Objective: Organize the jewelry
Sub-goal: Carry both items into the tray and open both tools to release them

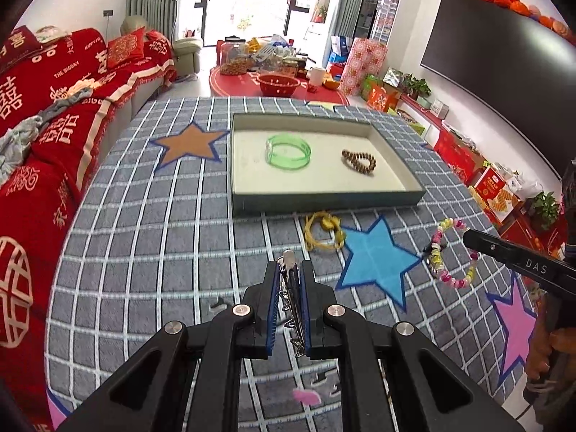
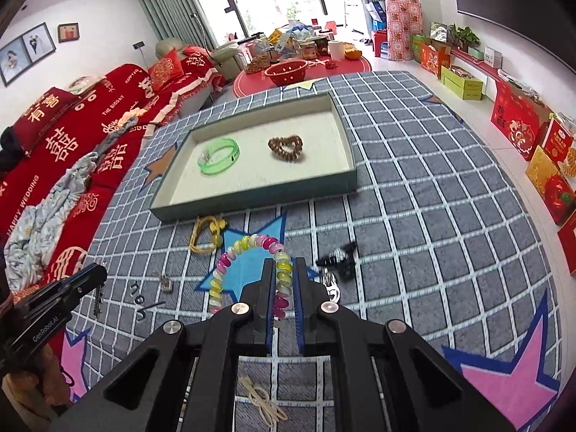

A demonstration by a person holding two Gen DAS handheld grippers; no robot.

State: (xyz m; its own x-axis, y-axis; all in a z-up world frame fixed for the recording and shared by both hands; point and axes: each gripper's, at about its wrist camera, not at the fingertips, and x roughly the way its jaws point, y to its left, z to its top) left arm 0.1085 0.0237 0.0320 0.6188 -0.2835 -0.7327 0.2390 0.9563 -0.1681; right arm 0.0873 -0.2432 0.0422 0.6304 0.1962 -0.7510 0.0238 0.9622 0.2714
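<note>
The left gripper (image 1: 290,270) is pinching a metal hair clip (image 1: 292,306) between its blue pads. The right gripper (image 2: 284,273) is clamping a multicoloured bead bracelet (image 2: 248,252), which is looping up ahead of its fingertips. Just beyond both, a yellow cord bracelet (image 1: 323,231) is lying on the checked cloth (image 1: 162,252), beside the shallow box (image 1: 324,199) that is holding a green bangle (image 1: 288,151) and a brown bead bracelet (image 1: 359,159).

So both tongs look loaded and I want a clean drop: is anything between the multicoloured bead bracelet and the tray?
Nothing raised. Only the yellow cord bracelet lies flat on the cloth before the shallow teal tray's near wall, left of the multicoloured bead bracelet.
</note>
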